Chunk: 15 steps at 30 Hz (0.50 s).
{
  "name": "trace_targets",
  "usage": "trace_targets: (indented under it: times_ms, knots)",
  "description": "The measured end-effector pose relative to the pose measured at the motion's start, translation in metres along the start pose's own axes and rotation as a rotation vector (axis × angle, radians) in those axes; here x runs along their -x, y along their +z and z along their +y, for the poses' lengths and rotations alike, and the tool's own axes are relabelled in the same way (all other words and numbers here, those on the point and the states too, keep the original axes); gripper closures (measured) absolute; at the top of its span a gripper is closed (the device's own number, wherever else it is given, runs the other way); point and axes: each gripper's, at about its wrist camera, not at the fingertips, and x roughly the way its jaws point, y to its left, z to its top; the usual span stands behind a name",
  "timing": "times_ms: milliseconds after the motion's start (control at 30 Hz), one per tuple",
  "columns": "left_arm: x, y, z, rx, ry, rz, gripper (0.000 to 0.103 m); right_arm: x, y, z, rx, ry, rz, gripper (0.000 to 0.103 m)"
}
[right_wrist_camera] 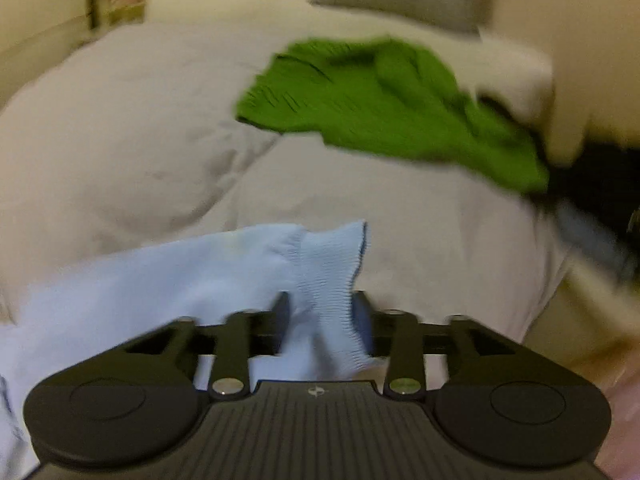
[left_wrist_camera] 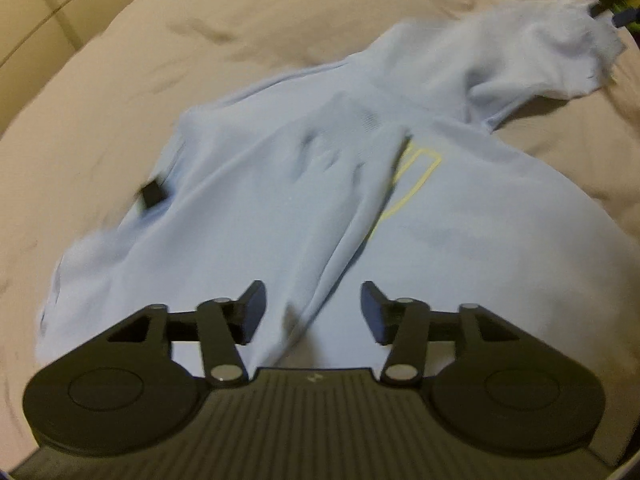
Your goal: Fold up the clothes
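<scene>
the pale blue sweatshirt (left_wrist_camera: 280, 184) lies spread on the beige duvet (left_wrist_camera: 120, 60), one sleeve folded across its middle. the left gripper (left_wrist_camera: 313, 312) hangs released over that sleeve, holding nothing. the right gripper (right_wrist_camera: 320, 320) has the ribbed cuff (right_wrist_camera: 332, 264) between its pads, seemingly to draw that sleeve out; clenched or slack, i cannot tell.

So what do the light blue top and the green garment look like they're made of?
Light blue top: looks like soft, matte knit jersey, sweatshirt-like; the cuff between the right gripper's fingers shows fine ribbing. Green garment: seems a chunkier ribbed knit with visible ridges, though blur leaves the fibre open.
</scene>
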Motion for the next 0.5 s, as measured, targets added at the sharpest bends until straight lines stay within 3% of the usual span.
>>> trace_targets:
  times_ms: [33,67,100,200,333,433,500]
  knots:
    - [-0.011,0.003,-0.005,-0.015,-0.001,0.006,0.05,0.0,-0.006,-0.004,-0.028,0.034,0.027,0.045]
    - [-0.021,0.003,-0.007,-0.025,0.005,0.012,0.067,-0.002,-0.011,0.001,-0.027,0.052,0.057,0.043]
    - [-0.029,0.004,-0.007,-0.023,0.027,0.015,0.099,-0.005,-0.018,0.005,-0.01,0.062,0.082,0.042]
    - [-0.007,-0.001,0.03,0.152,0.169,-0.062,0.099,-0.007,-0.037,0.023,0.051,0.083,0.136,0.037]
    - [0.082,-0.056,0.128,0.5,0.478,-0.115,0.099,-0.004,-0.044,0.037,0.085,0.135,0.171,0.037]
    - [0.145,-0.135,0.205,0.824,0.721,-0.008,0.097,-0.004,-0.043,0.039,0.084,0.155,0.186,0.034]
    - [0.174,-0.195,0.244,1.022,0.8,0.134,0.093,-0.003,-0.044,0.042,0.088,0.179,0.204,0.033]
